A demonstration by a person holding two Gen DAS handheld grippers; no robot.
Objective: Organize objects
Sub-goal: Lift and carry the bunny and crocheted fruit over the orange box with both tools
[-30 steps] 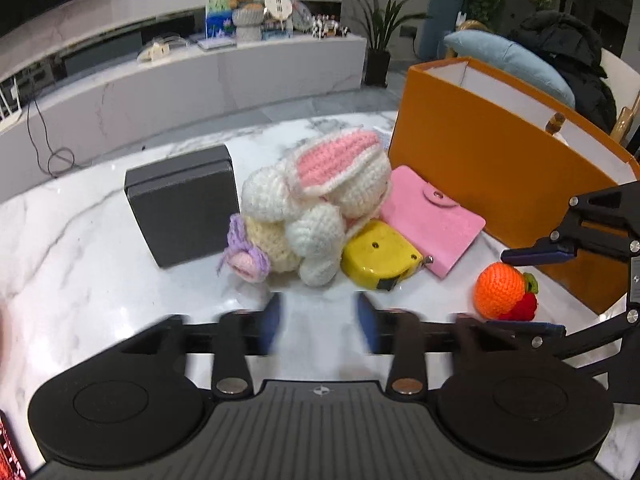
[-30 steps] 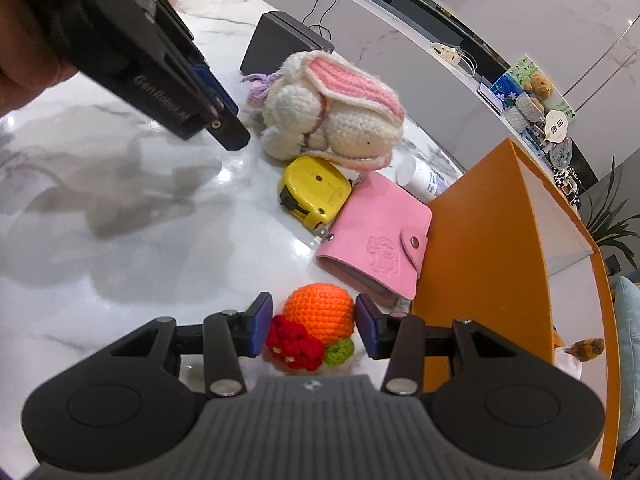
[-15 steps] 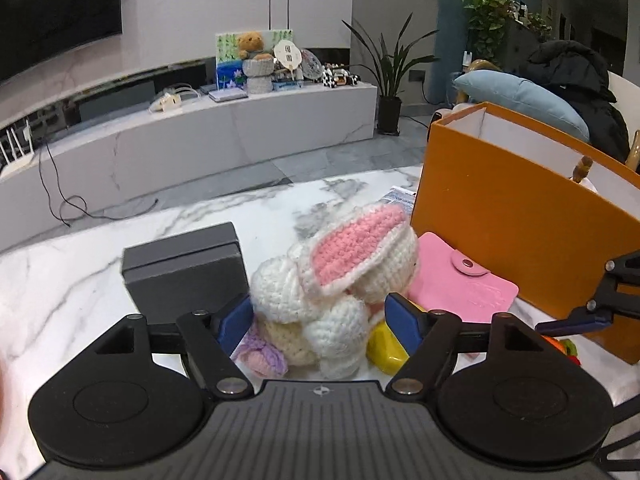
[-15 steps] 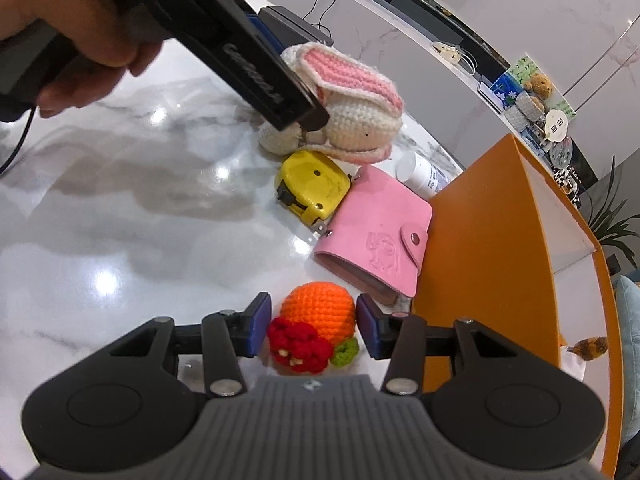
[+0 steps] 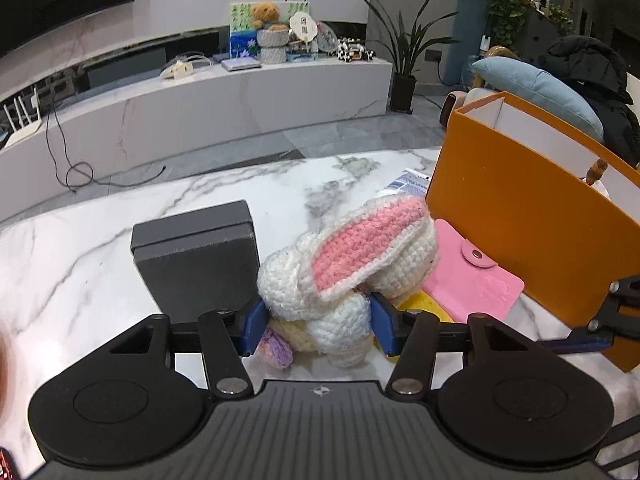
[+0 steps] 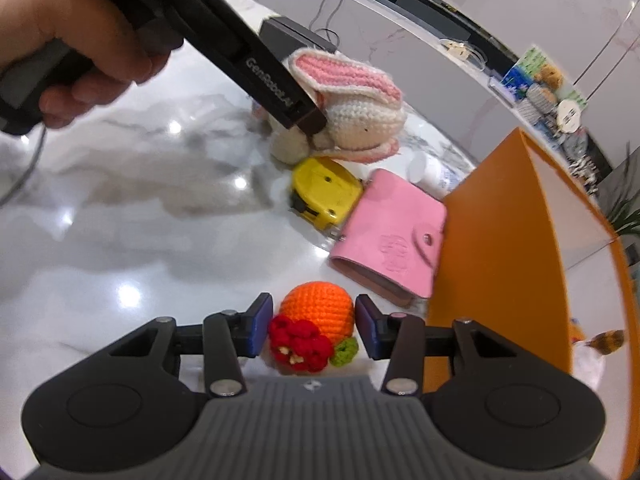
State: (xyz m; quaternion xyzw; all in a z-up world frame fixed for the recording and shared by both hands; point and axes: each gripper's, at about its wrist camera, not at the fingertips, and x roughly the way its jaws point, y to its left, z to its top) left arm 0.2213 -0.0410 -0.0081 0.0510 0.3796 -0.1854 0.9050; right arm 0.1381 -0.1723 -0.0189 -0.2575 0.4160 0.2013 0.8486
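A white crocheted bunny (image 5: 344, 264) with pink ears lies on the marble table; it also shows in the right wrist view (image 6: 352, 100). My left gripper (image 5: 318, 326) is open with its blue pads on either side of the bunny's body. My right gripper (image 6: 314, 326) is open around an orange crocheted fruit (image 6: 318, 312) with red and green bits. An orange bag (image 5: 532, 216) stands open at the right, also in the right wrist view (image 6: 500, 240).
A dark grey box (image 5: 196, 256) sits left of the bunny. A yellow tape measure (image 6: 324, 194), a pink wallet (image 6: 394, 236) and a white bottle (image 6: 430, 172) lie between the bunny and the bag. The marble table (image 6: 120, 248) stretches left.
My left gripper has moved forward from open table to straddle the bunny, and its pads have closed in on the body. My right gripper has stayed around the orange fruit.
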